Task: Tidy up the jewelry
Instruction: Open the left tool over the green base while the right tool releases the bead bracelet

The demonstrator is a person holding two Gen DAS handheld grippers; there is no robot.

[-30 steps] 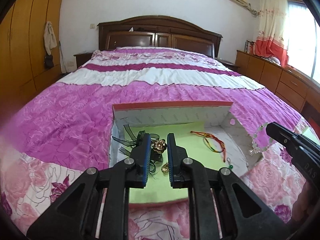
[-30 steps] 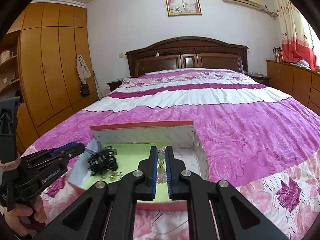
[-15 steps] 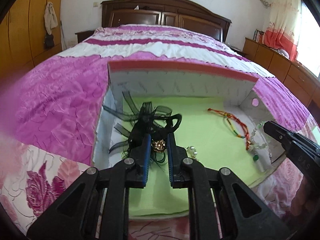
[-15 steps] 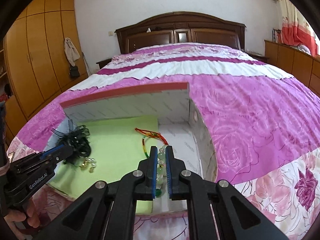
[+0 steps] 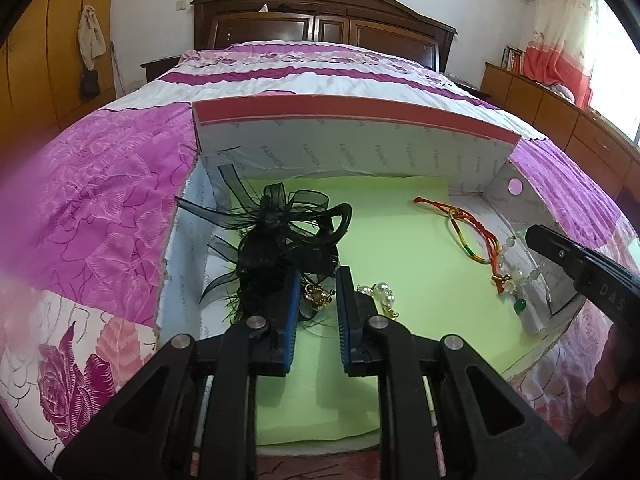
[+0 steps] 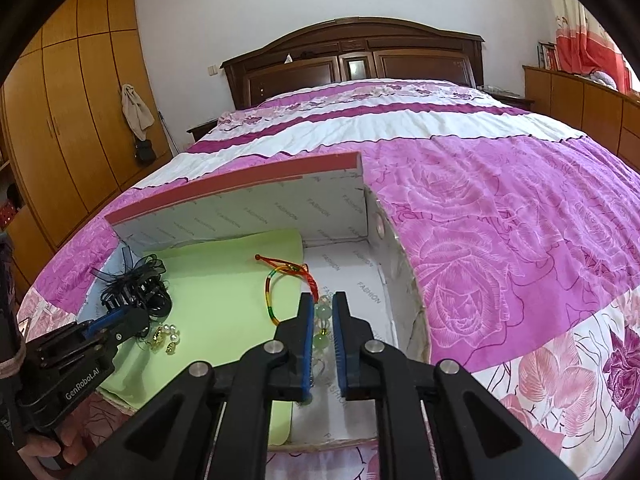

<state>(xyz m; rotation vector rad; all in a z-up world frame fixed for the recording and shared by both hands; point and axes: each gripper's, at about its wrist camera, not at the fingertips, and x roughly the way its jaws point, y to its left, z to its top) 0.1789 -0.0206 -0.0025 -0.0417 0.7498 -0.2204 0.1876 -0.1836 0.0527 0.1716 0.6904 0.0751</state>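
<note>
Box [image 5: 360, 136] lies ahead of both grippers, green liner [image 5: 396, 248] inside. Left gripper [image 5: 317, 300]: jaws just opening, slightly apart, gold piece [image 5: 316, 295] loose between. Right gripper [image 6: 321, 322]: jaws just opening, bead bracelet [image 6: 322, 314] between, on box floor.

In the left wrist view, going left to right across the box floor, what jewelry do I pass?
Black ribbon hair clip → gold piece between the left gripper jaws → pearl string → red and multicolour cord bracelet → pale green bead bracelet, beside the right gripper.
</note>
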